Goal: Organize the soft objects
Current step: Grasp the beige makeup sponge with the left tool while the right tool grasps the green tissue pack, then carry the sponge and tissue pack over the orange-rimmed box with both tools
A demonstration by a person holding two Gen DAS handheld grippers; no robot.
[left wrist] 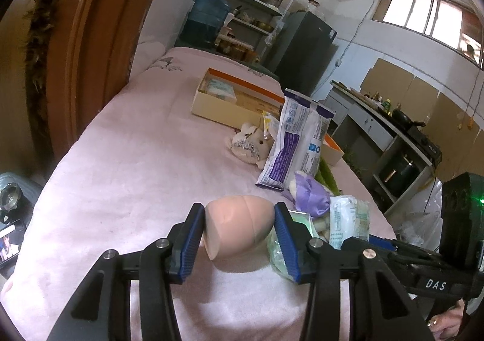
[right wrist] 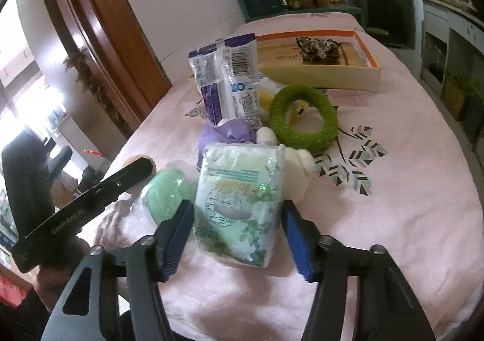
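Observation:
My left gripper [left wrist: 239, 209] is shut on a peach egg-shaped sponge [left wrist: 242, 229], its blue pads pressing both sides just above the pink bedspread [left wrist: 136, 159]. My right gripper [right wrist: 238, 205] straddles a green-and-white tissue pack [right wrist: 242, 177], and both pad tips meet the pack's edges. The pack lies on the bed, leaning on a white plush [right wrist: 299, 168]. A green sponge in plastic wrap [right wrist: 169, 193] sits left of the pack. One black finger of the left gripper [right wrist: 121, 180] crosses the right wrist view at the left.
Behind the pile stand a purple-and-white packet [right wrist: 230, 78], a green fuzzy ring [right wrist: 302, 120], a purple cloth bundle [left wrist: 308, 193] and a white plush bunny [left wrist: 251, 144]. A cream box with an orange rim [right wrist: 332, 78] lies further back. The wooden headboard [left wrist: 90, 53] runs along the left.

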